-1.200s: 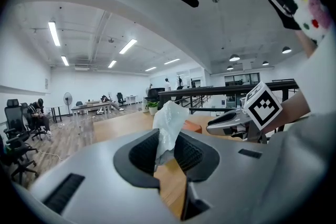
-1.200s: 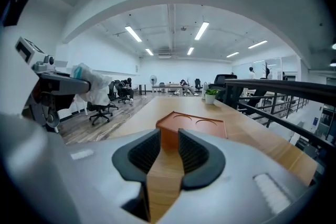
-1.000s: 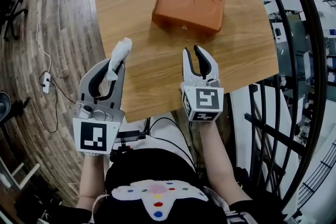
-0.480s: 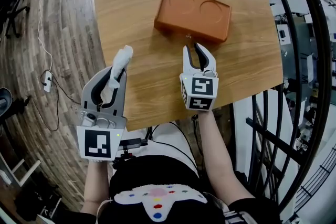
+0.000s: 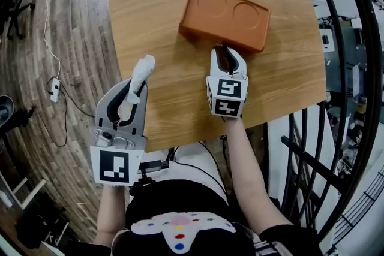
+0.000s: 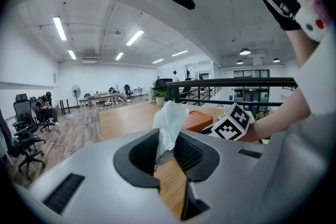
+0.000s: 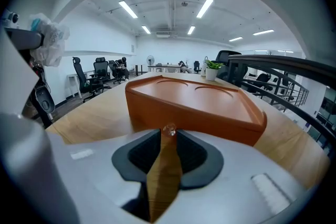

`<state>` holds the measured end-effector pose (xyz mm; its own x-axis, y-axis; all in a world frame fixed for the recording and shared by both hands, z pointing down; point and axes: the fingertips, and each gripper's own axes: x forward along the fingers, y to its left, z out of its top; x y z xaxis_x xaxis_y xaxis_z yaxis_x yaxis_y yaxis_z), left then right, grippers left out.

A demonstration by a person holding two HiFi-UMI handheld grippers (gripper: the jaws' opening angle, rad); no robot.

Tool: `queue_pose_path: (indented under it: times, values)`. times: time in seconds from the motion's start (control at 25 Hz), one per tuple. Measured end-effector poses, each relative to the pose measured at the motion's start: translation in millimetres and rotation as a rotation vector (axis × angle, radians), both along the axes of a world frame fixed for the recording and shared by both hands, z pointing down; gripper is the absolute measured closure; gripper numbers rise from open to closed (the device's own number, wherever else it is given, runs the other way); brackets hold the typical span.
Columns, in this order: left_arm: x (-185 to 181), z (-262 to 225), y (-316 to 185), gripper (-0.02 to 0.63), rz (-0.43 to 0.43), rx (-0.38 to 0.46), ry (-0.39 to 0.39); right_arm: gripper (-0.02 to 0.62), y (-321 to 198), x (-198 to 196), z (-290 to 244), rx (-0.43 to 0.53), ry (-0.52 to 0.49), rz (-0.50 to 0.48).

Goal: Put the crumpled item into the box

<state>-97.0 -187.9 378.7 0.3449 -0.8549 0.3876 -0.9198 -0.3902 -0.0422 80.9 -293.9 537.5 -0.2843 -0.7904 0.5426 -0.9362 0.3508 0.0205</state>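
Note:
An orange box (image 5: 225, 12) with two round hollows in its closed lid lies on the wooden table (image 5: 150, 3). A small clear knob (image 7: 168, 129) sticks out of the box's (image 7: 199, 105) front wall. My right gripper (image 5: 227, 54) is open and points at that wall, the knob right at its fingertips (image 7: 168, 134). At the table's near left edge, my left gripper (image 5: 137, 88) is shut on a crumpled white tissue (image 5: 143, 69) that stands up above the jaws (image 6: 170, 119). The box lies beyond it to the right (image 6: 202, 119).
The table's near edge runs just under both grippers. A black railing (image 5: 354, 69) curves along the right. To the left is plank floor with a white cable (image 5: 51, 39). Desks and office chairs (image 7: 100, 73) stand far behind the table.
My right gripper has moved forward and down across the table until its tips reach the box's front wall. The left gripper, still holding the tissue, has sunk slightly.

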Motion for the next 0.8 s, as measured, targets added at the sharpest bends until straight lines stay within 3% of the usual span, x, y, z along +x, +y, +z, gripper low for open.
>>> queue_pose_path:
  times: [0.8]
  values:
    - [1.7, 5.8, 13.2, 0.537, 0.004, -0.01, -0.005, 0.523, 10.7, -2.3, 10.8, -0.021, -0.007, -0.006]
